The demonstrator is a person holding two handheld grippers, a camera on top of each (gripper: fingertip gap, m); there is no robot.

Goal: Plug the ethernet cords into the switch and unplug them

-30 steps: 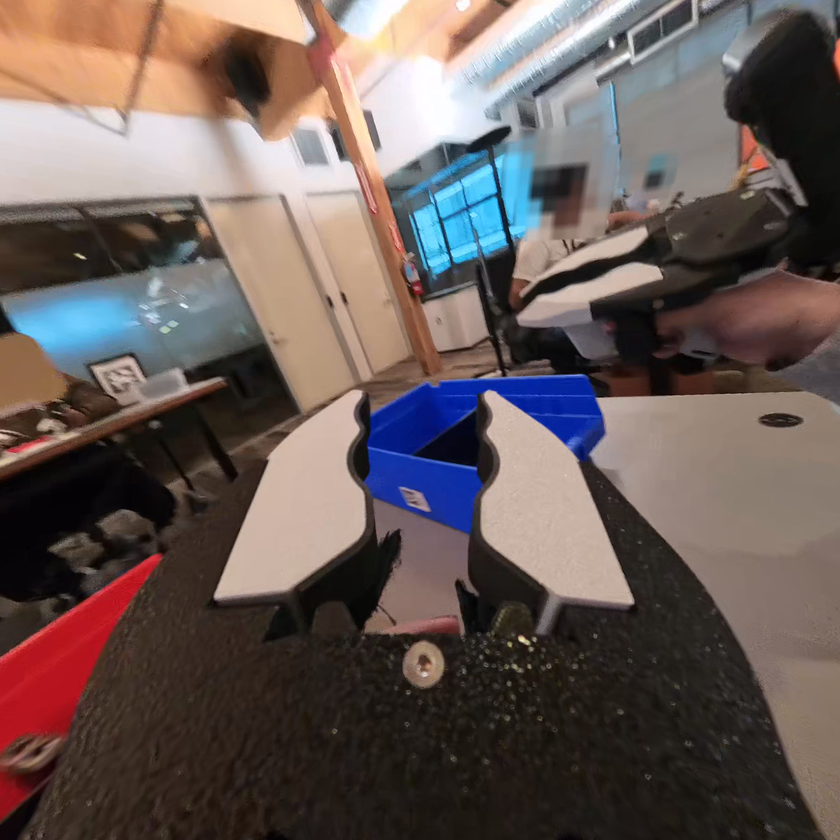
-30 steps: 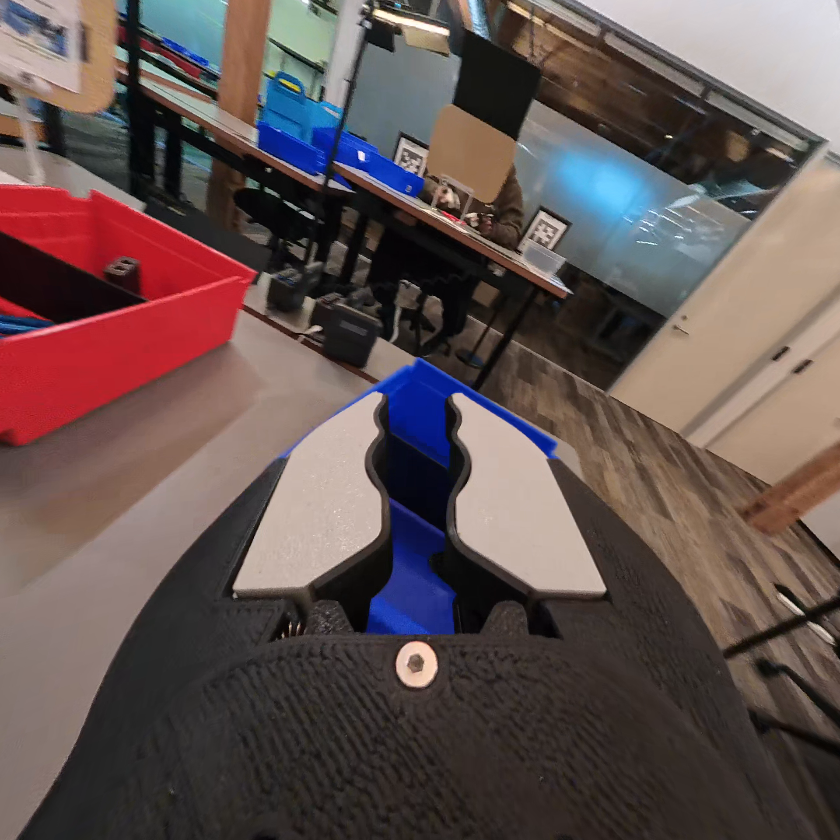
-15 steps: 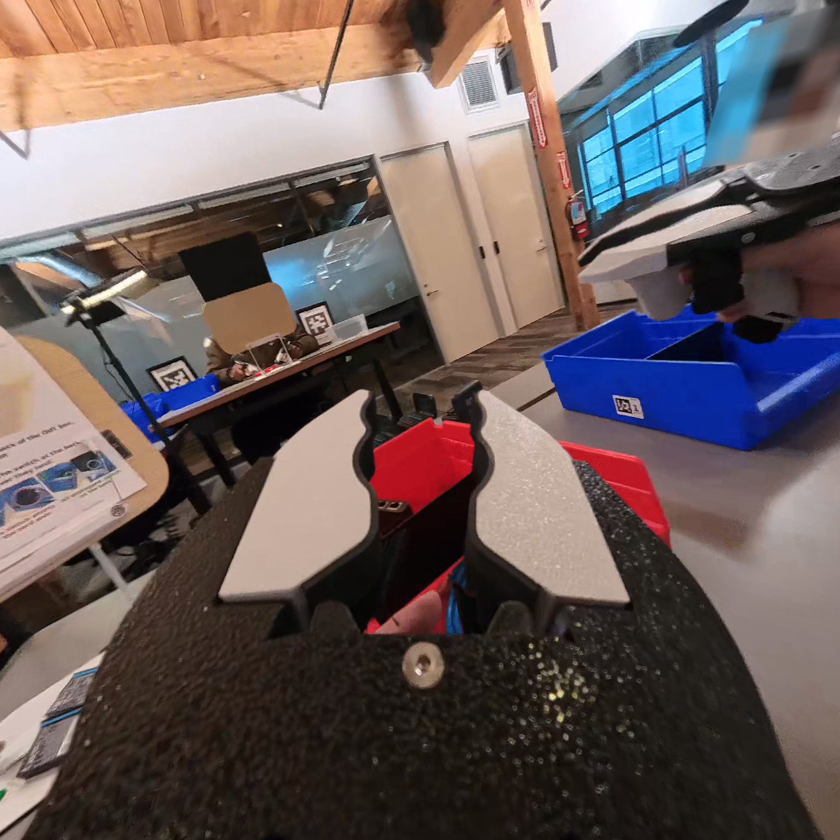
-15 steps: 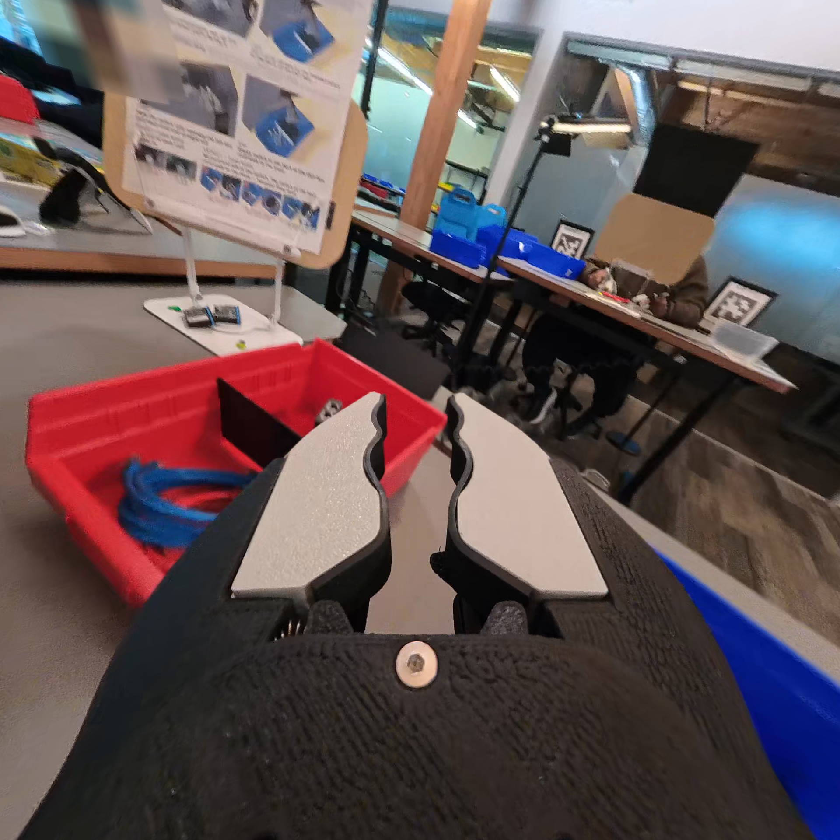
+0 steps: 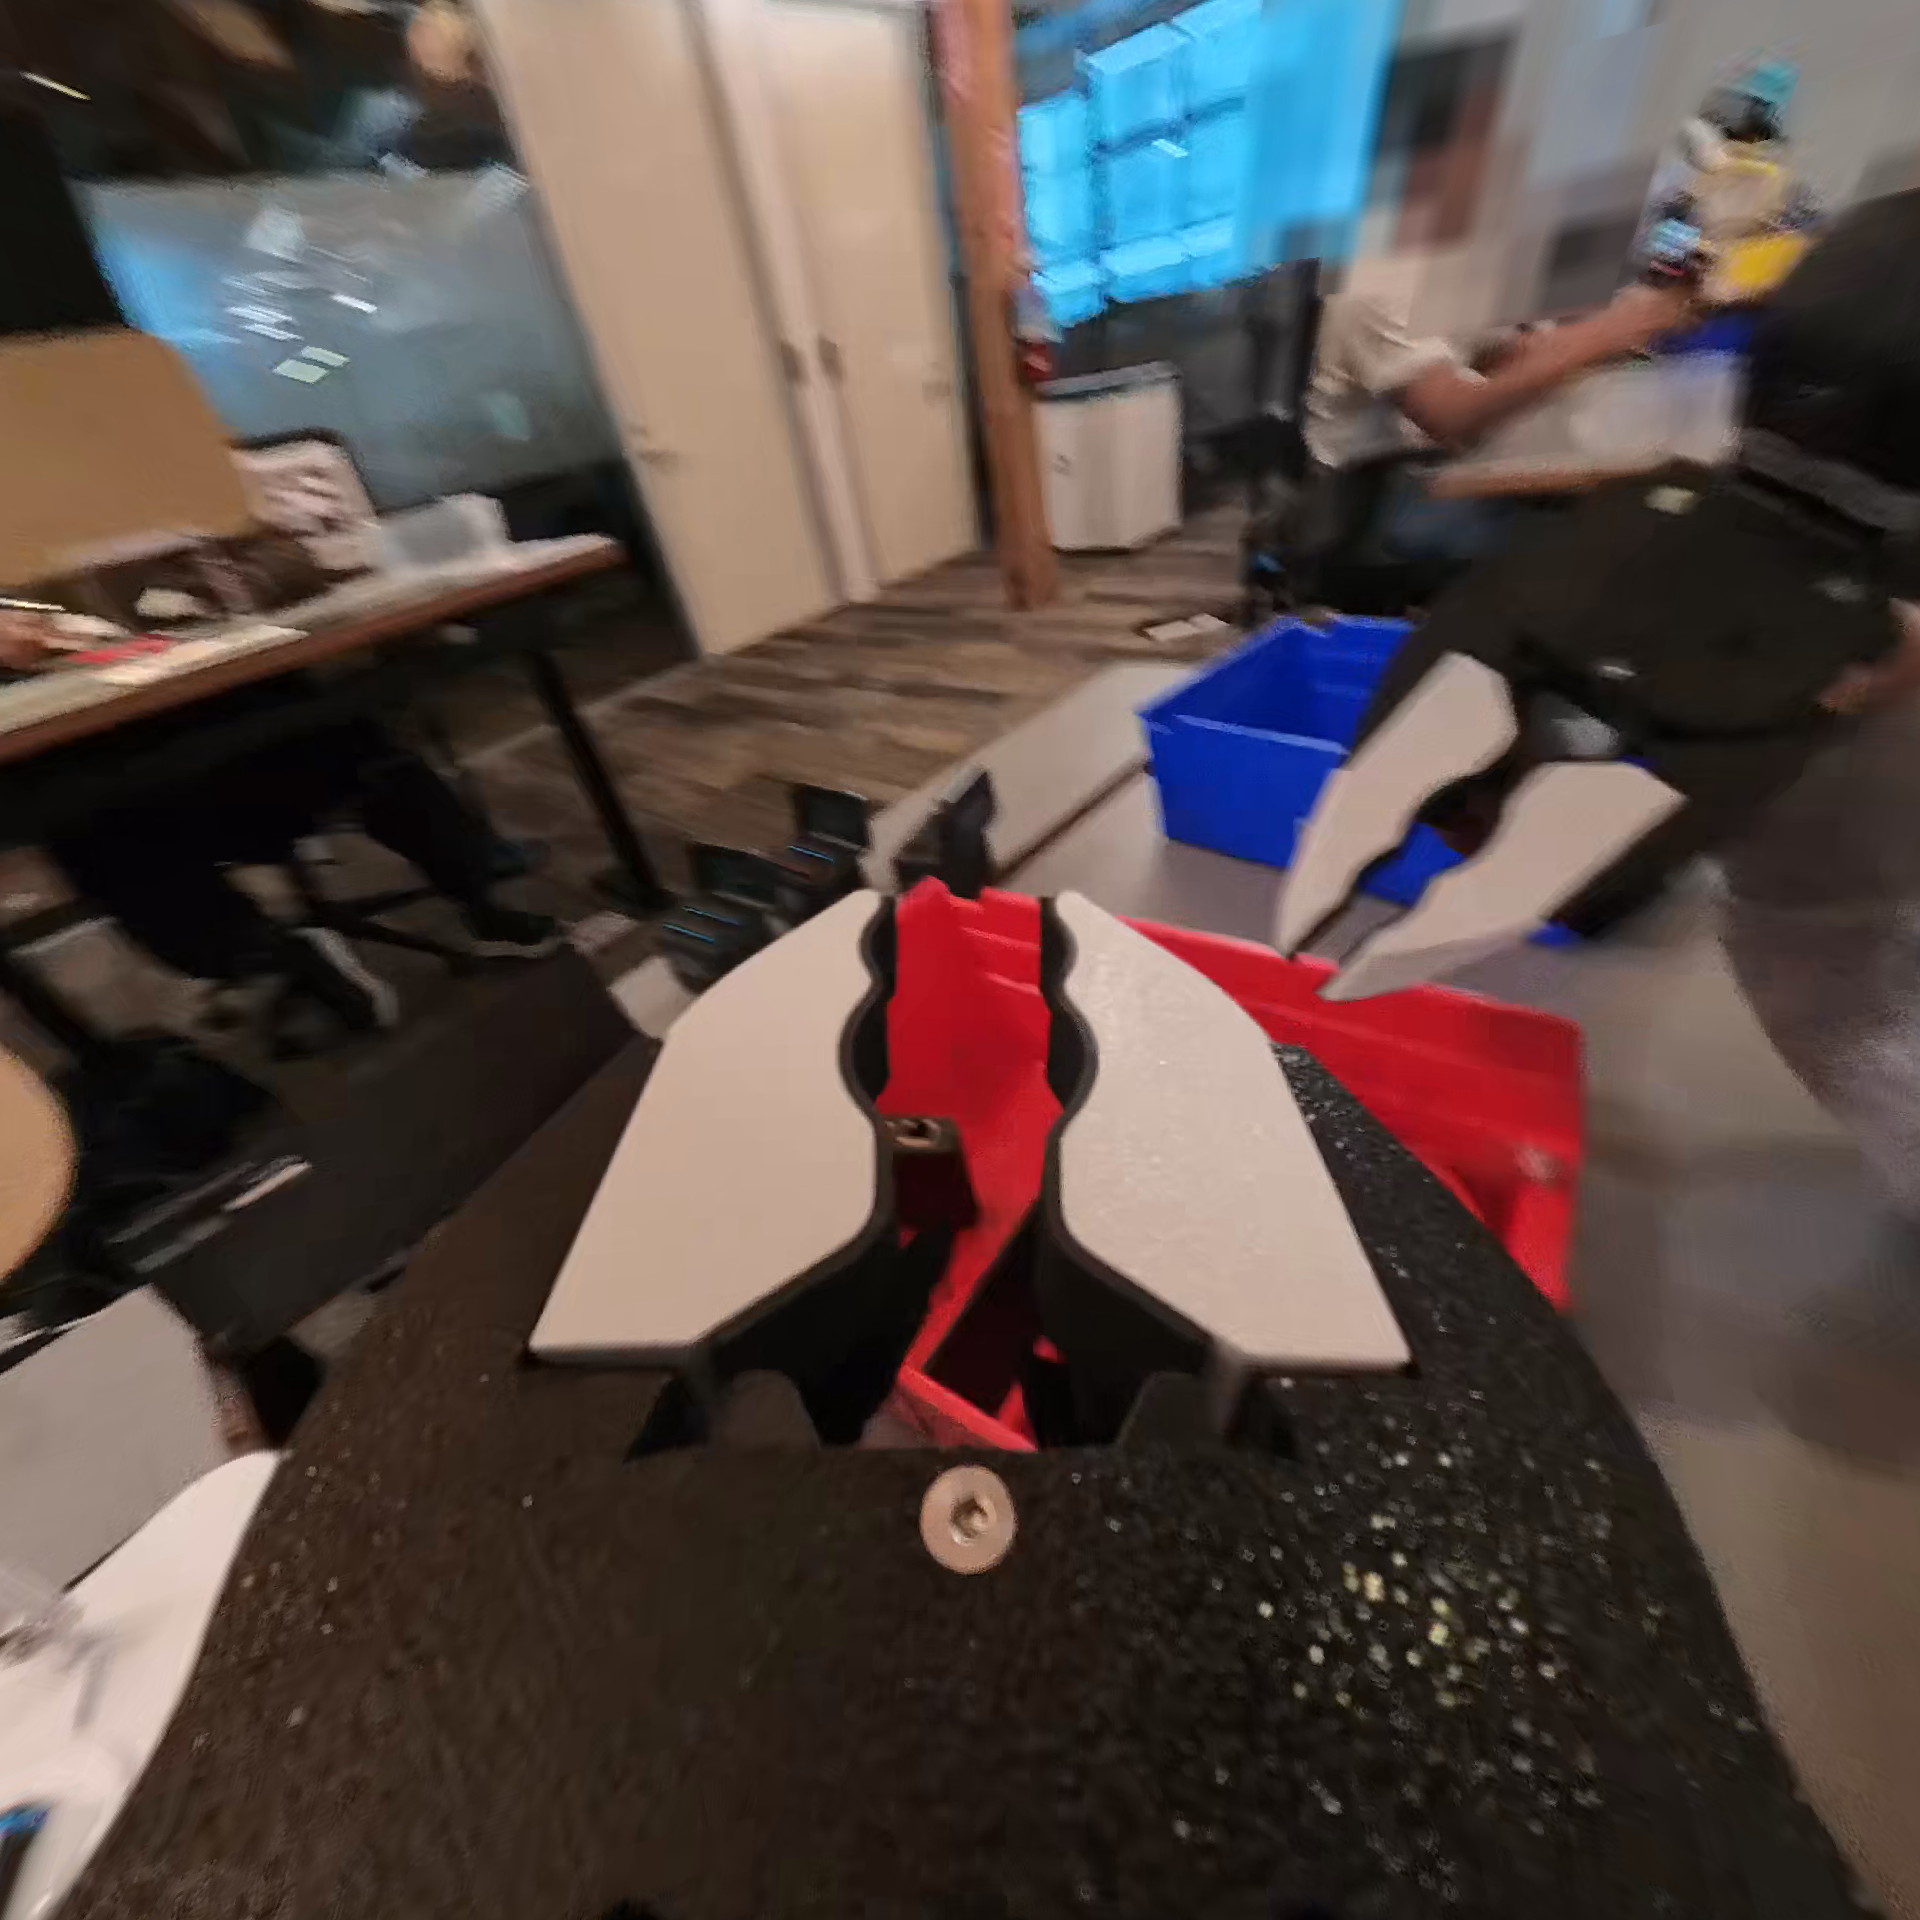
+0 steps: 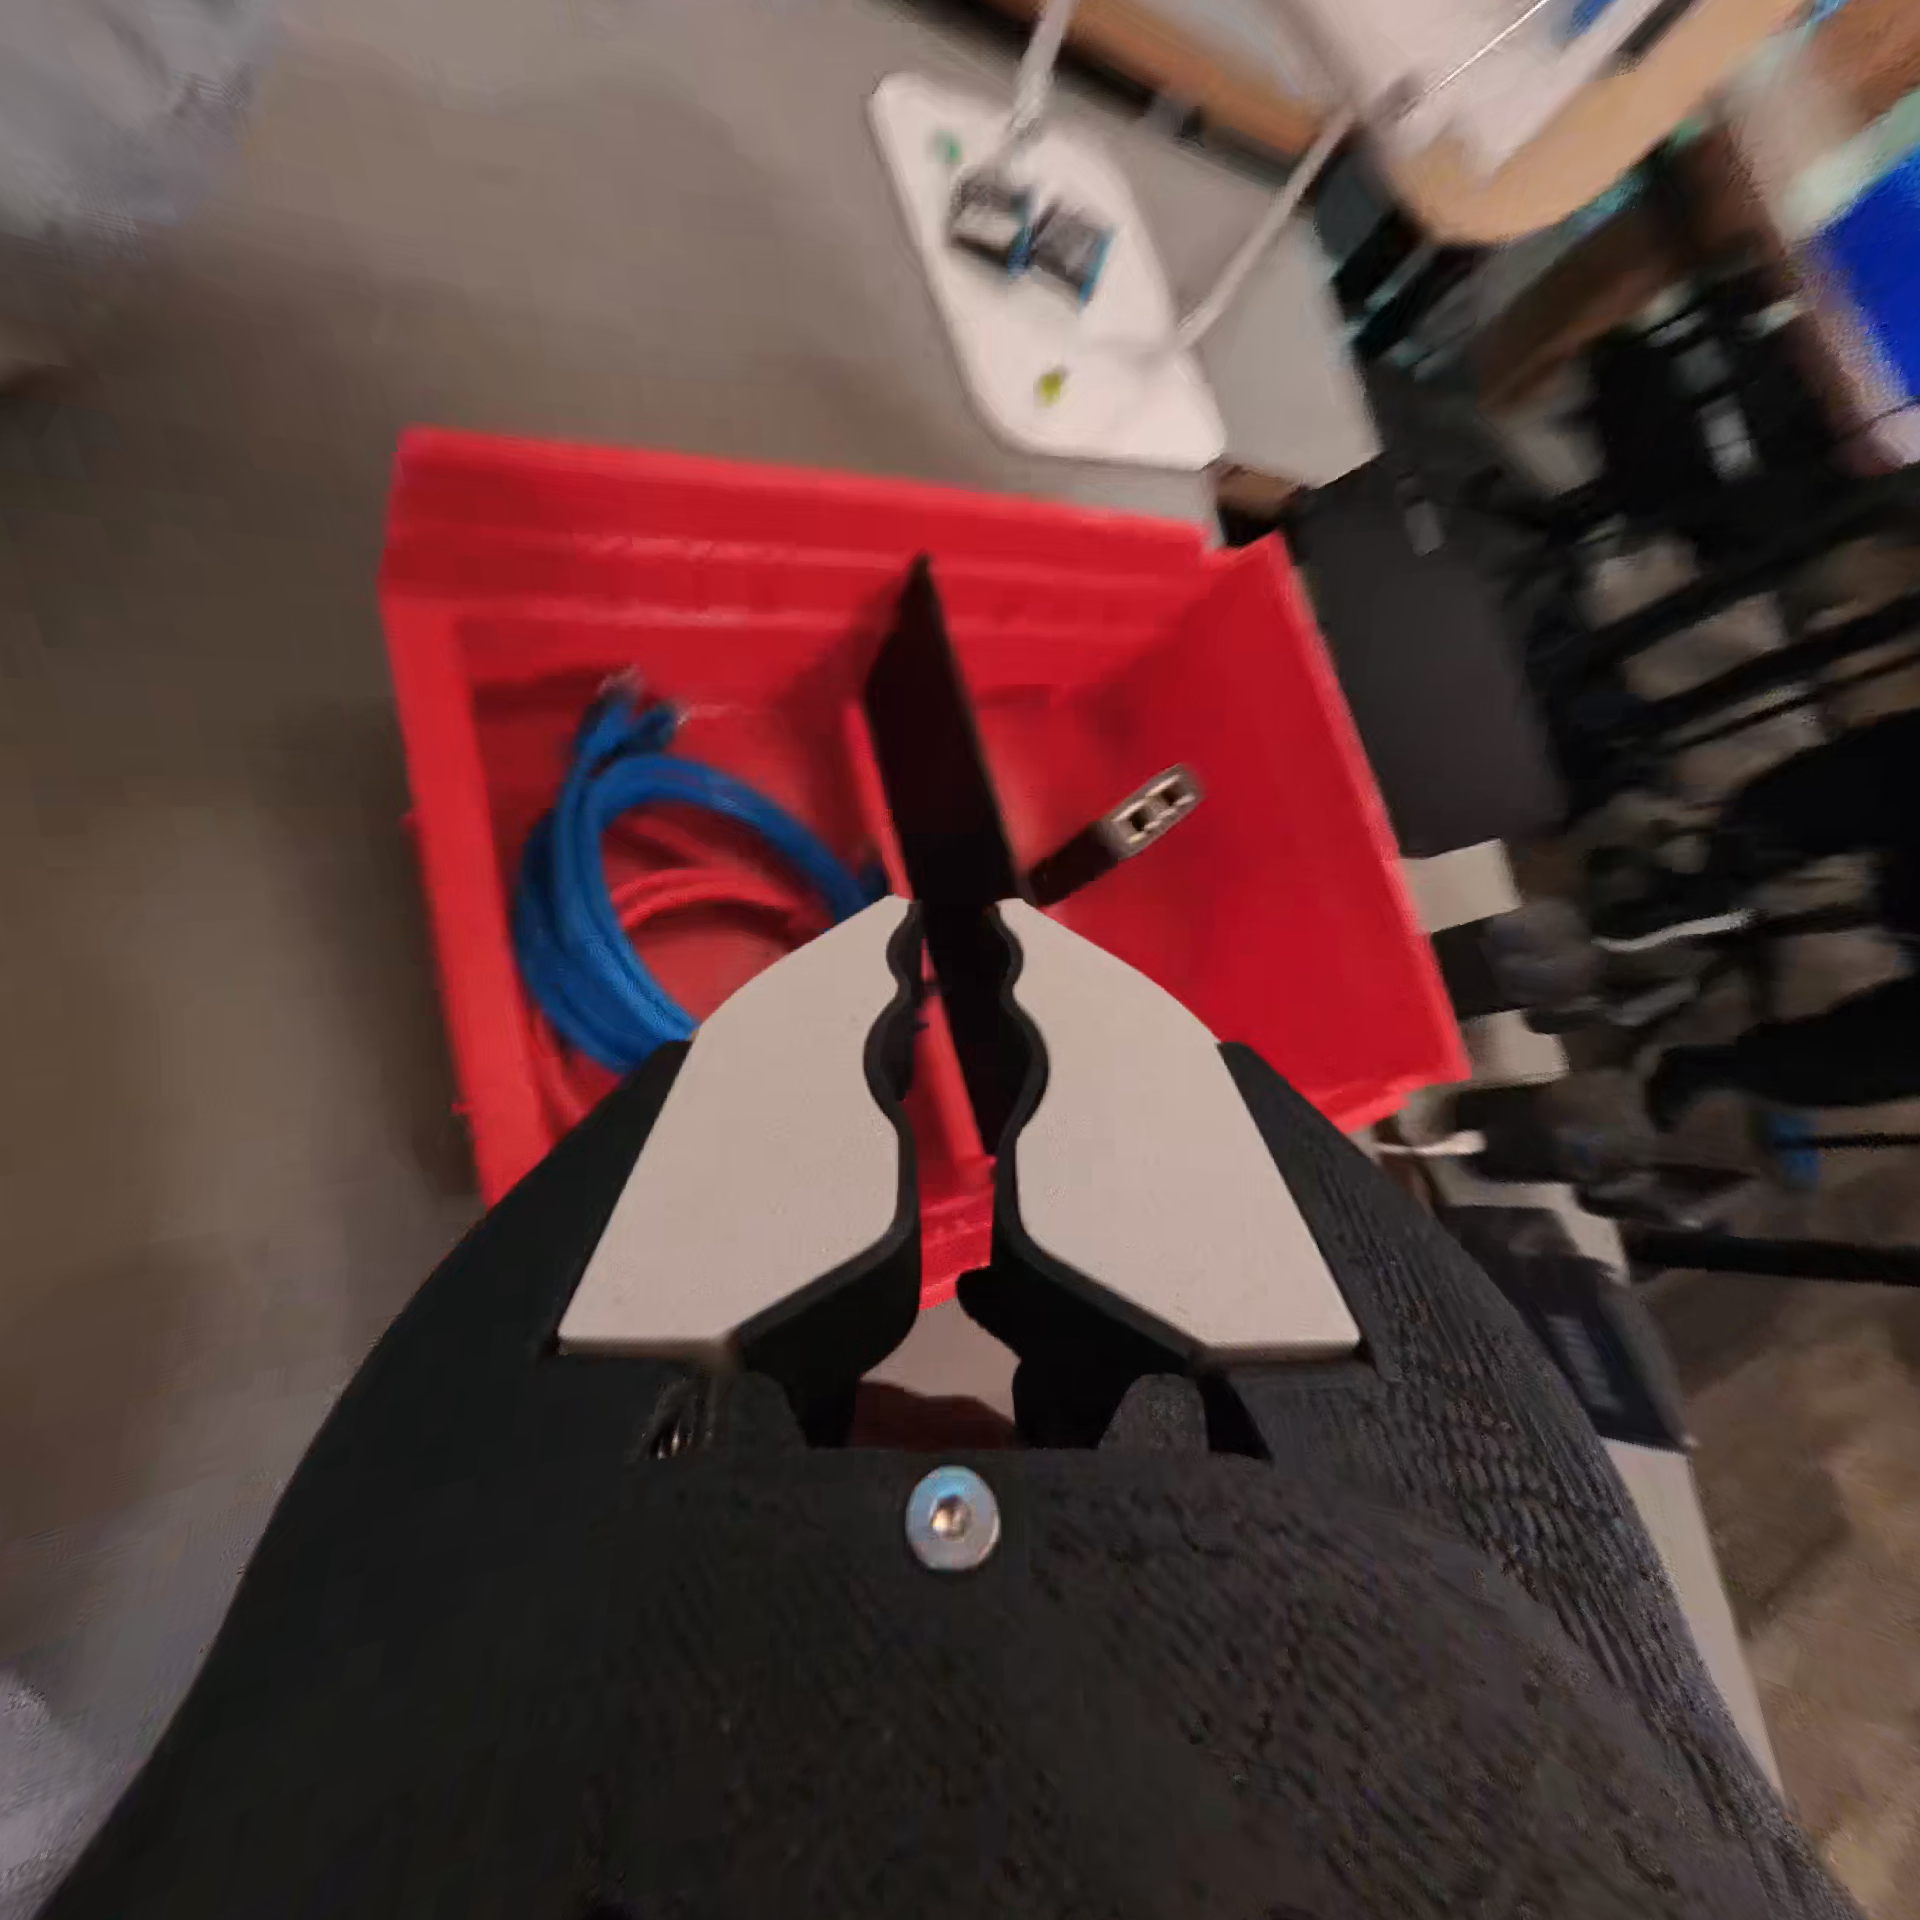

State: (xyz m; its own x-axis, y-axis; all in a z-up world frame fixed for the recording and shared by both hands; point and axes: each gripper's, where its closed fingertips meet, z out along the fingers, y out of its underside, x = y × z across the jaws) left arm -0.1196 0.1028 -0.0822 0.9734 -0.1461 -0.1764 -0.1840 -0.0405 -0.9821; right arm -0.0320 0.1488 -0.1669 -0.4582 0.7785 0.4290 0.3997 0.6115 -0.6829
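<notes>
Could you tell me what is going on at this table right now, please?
A person holds a hand-held gripper in each hand over a red bin on a grey table. The right hand-held gripper is open and empty, above the bin's black divider. A blue cable coil lies on one side of the divider, a small black connector part on the other. The left hand-held gripper is also open and empty, pointing into the bin. A blue bin sits farther along the table.
</notes>
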